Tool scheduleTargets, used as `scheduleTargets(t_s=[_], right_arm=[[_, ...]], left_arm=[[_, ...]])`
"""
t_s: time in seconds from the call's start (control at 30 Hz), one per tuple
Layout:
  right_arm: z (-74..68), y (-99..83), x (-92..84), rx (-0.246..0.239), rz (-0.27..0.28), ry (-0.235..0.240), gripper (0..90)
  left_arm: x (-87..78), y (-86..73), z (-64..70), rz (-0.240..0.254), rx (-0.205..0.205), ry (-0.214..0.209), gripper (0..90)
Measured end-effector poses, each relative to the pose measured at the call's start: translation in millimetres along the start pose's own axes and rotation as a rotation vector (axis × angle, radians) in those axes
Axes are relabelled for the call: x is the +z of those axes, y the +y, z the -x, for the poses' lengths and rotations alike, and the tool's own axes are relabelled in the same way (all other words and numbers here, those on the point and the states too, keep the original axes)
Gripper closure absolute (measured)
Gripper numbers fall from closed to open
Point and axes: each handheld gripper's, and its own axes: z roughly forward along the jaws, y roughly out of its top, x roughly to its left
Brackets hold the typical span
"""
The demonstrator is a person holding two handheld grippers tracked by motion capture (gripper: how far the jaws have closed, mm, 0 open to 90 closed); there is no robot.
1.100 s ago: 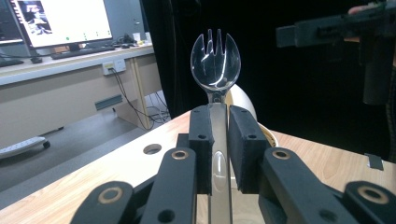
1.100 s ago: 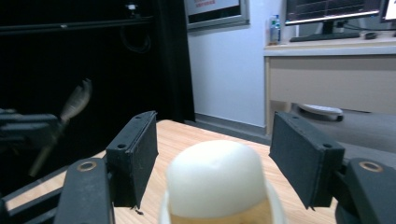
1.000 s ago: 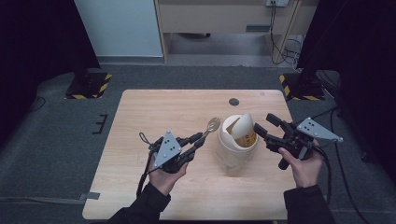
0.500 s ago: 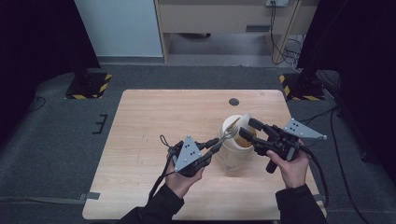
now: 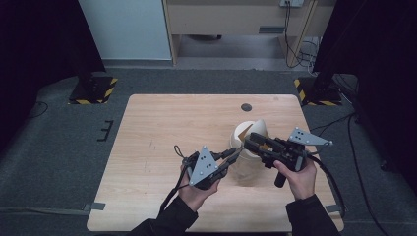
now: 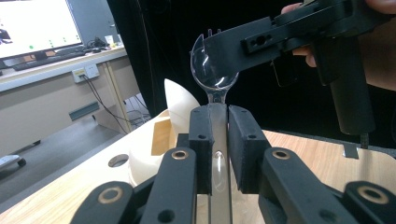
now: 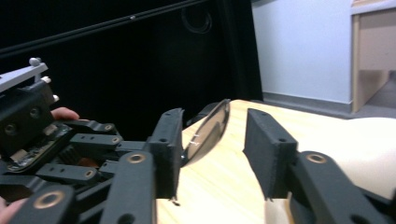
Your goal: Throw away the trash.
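A cream paper cup [image 5: 246,169] with a raised flap stands on the wooden table [image 5: 162,128], right of centre. My left gripper [image 5: 232,154] is shut on the handle of a clear plastic spoon [image 6: 212,70], which points up and away over the cup [image 6: 177,107]. In the left gripper view the left gripper [image 6: 218,122] pinches the handle between both pads. My right gripper [image 7: 212,135] is open, its jaws on either side of the spoon bowl [image 7: 208,128] without closing on it. From above, the right gripper [image 5: 252,141] sits over the cup rim, tip to tip with the left.
A small dark hole [image 5: 246,107] marks the table behind the cup. Two stand feet with yellow-black stripes [image 5: 93,91] [image 5: 314,93] sit on the grey floor beyond the far corners. A wooden cabinet [image 5: 236,14] stands at the back. Cables trail from both grippers.
The left gripper carried the spoon rightward and nearer the front edge. The right gripper swung left over the cup and now brackets the spoon bowl.
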Motion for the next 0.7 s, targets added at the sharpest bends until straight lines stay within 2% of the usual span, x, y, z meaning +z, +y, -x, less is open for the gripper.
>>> scheduleTargets(t_s=[0.17, 0.2, 0.23, 0.43, 0.6, 0.67, 0.7], right_arm=[[-1.4, -0.8, 0.1, 0.023, 0.0, 0.03, 75.5], [-1.6, -0.7, 0.0, 0.03, 0.004, 0.039, 81.2], [-2.3, -0.2, -0.5, 0.044, 0.005, 0.059, 82.4], [-3.5, 1.1, -2.0, 0.034, 0.008, 0.071, 83.3], [-2.0, 7.3, -12.1, 0.02, 0.032, 0.057, 83.3], [-1.6, 8.4, -13.8, 0.017, 0.036, 0.055, 83.3], [-0.8, 10.5, -17.2, 0.009, 0.043, 0.043, 83.3]], left_arm=[[1.7, -1.3, 2.4, -0.007, -0.001, -0.005, 79.8], [2.1, -2.2, 2.7, -0.009, -0.007, -0.011, 79.8], [2.3, -2.7, 2.6, -0.006, -0.014, -0.016, 79.9], [-4.8, -3.7, -0.5, -0.006, -0.045, -0.026, 79.1], [-30.4, -12.7, -18.2, -0.04, -0.072, 0.016, 73.0], [-34.2, -15.3, -21.5, -0.05, -0.076, 0.024, 69.1], [-45.1, -23.5, -30.1, -0.076, -0.092, 0.047, 66.5]])
